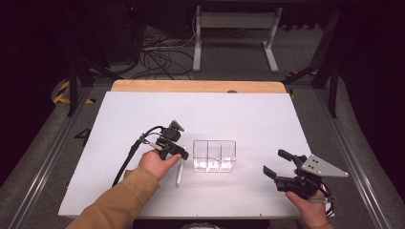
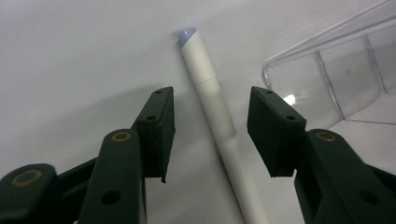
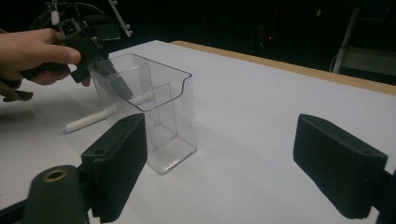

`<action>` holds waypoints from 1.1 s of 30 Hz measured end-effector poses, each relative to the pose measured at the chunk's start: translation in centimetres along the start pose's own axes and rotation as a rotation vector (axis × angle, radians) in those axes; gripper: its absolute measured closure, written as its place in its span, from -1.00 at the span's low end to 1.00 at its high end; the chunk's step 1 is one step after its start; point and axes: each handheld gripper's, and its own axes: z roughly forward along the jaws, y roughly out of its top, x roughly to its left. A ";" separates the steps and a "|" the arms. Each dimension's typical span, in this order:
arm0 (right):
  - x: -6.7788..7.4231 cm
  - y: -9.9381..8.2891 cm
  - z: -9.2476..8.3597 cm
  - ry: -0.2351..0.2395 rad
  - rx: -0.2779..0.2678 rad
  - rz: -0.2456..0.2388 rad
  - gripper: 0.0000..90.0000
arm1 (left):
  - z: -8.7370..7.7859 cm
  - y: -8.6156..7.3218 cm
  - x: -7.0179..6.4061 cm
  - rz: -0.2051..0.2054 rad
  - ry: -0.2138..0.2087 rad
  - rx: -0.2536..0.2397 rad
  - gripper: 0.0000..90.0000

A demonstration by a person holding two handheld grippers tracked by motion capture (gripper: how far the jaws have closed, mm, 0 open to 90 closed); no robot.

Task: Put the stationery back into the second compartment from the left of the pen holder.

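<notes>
A white table (image 1: 119, 191). At left, the left gripper (image 2: 211, 135) is lowered over a white pen (image 2: 215, 116) lying flat; its jaws straddle the pen without touching it. Just right of the pen stands a clear plastic divided container (image 1: 214, 155). Far right, the right gripper (image 1: 278, 163) hangs released, holding nothing.

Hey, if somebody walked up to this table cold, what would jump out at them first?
Probably the white pen lying flat on the white table, with the left gripper straddling it, jaws either side and not touching. Just beside it stands a clear plastic divided container, upright and empty. The right gripper sits open near the table's right edge.
</notes>
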 end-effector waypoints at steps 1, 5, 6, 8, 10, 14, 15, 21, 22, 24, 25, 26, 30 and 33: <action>0.0 0.0 0.0 0.000 0.000 0.000 -0.59 | 0.1 0.0 0.0 -0.001 0.004 0.003 0.19; 0.0 0.0 0.0 0.001 0.001 -0.004 -0.59 | 0.3 0.1 0.1 0.000 0.008 0.001 0.20; -0.1 0.0 0.0 0.003 0.001 -0.006 -0.59 | 0.2 0.1 0.1 0.000 0.008 0.004 0.20; -0.1 0.0 0.0 0.006 0.001 -0.003 -0.59 | 0.3 0.2 0.0 -0.008 0.013 0.005 0.21; -0.1 0.0 0.1 0.008 0.002 -0.001 -0.59 | 0.3 0.2 0.0 -0.010 0.018 0.006 0.24; -0.1 -0.1 0.1 0.011 0.008 -0.004 -0.59 | 0.2 0.2 -0.1 -0.024 0.032 0.009 0.32; -0.1 -0.1 0.1 0.012 0.008 -0.005 -0.59 | 0.2 0.2 -0.1 -0.023 0.042 0.012 0.35; -0.1 -0.1 0.2 0.022 0.008 0.007 -0.59 | 0.3 0.3 -0.6 -0.029 0.096 0.015 0.52; -0.1 -0.2 0.3 0.024 0.011 0.003 -0.59 | 0.4 0.4 -0.7 -0.031 0.104 0.015 0.53; -0.1 -0.3 0.4 0.030 0.018 0.001 -0.59 | 0.4 0.4 -0.9 -0.028 0.124 0.022 0.57; 0.0 -0.3 0.4 0.032 0.018 -0.001 -0.59 | 0.4 0.5 -1.0 -0.031 0.140 0.024 0.60; 0.0 -0.3 0.4 0.035 0.019 -0.002 -0.59 | 0.5 0.5 -1.0 -0.032 0.147 0.025 0.65; -0.1 -0.3 0.4 0.043 0.013 0.004 -0.59 | 0.5 0.6 -1.1 -0.047 0.161 0.028 0.74; -0.1 -0.3 0.3 0.045 0.011 0.002 -0.59 | 0.5 0.5 -1.1 -0.048 0.162 0.025 0.74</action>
